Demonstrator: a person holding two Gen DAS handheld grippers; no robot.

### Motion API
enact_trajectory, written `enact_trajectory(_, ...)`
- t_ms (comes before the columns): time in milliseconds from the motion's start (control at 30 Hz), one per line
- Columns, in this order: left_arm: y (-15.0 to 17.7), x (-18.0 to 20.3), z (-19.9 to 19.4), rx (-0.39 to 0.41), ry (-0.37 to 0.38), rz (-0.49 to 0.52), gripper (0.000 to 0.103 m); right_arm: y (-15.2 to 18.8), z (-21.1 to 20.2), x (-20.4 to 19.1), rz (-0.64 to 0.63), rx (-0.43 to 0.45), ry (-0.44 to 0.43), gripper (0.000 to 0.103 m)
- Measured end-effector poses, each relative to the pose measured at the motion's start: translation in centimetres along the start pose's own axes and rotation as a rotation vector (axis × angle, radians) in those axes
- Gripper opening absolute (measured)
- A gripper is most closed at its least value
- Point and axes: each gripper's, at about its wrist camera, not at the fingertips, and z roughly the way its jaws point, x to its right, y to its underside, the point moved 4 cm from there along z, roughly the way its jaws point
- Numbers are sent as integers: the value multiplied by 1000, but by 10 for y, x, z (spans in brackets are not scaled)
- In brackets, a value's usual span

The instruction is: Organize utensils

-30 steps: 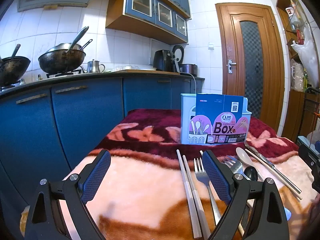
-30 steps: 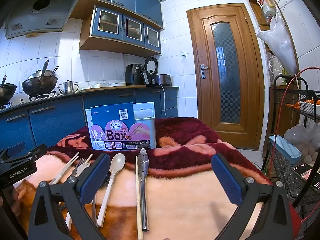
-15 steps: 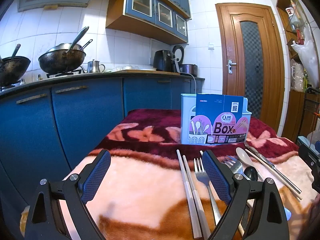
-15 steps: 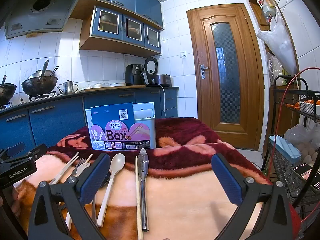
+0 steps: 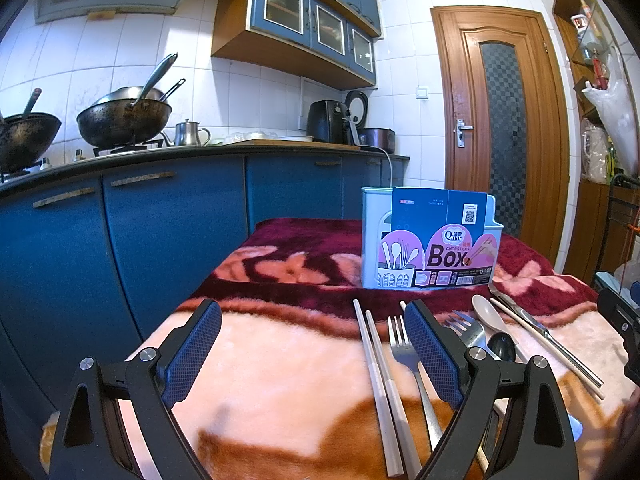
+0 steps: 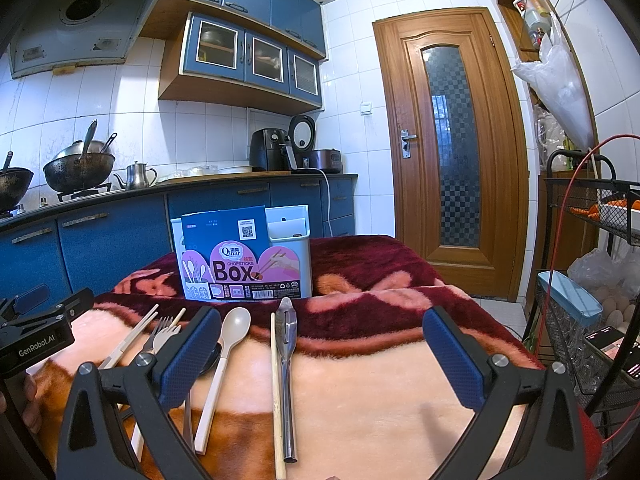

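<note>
Both my left gripper (image 5: pixel 314 354) and right gripper (image 6: pixel 322 360) hover spread wide, empty. Ahead of the right lies a slim, stiff, slippery steel knife (image 6: pixel 287 364); I judge mid-handle the best hold.

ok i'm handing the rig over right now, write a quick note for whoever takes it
Left gripper: open, empty, low over the blanket.
Right gripper: open, empty, above the utensil row.
Chopsticks box stands upright at the far side of the blanket, its cardboard sleeve on.
Lying flat on the blanket: pale chopstick pair, fork, a second fork, beige spoon, a dark spoon, metal knife, single wooden chopstick.
Done: nothing visibly in the box, though its inside is hidden.
Left: pick up every utensil and stand it in the box.
</note>
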Motion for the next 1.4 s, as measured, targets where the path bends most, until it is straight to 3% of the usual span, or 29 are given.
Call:
enact_trajectory(233, 0, 1, 2, -26, -9, 7, 93, -2, -2, 0, 9, -15, 6, 103)
enact_trajectory(400, -5, -5, 8, -93, 16, -15, 93, 0, 8, 5, 5, -98, -13, 103)
enact_trajectory(867, -8, -5, 42, -393, 95, 86, 93, -9, 40, 4, -103, -413, -56, 103)
enact_trajectory(1100, 0, -7, 68, -556, 115, 74, 93, -3, 56, 9, -142, -547, -47, 103)
enact_trajectory(1233, 5, -7, 84, -631, 108, 69, 93, 1, 62, 15, -110, -605, -57, 103)
enact_trajectory(1400, 12, -7, 98, -721, 128, 26, 93, 1, 63, 17, -113, -618, -55, 103)
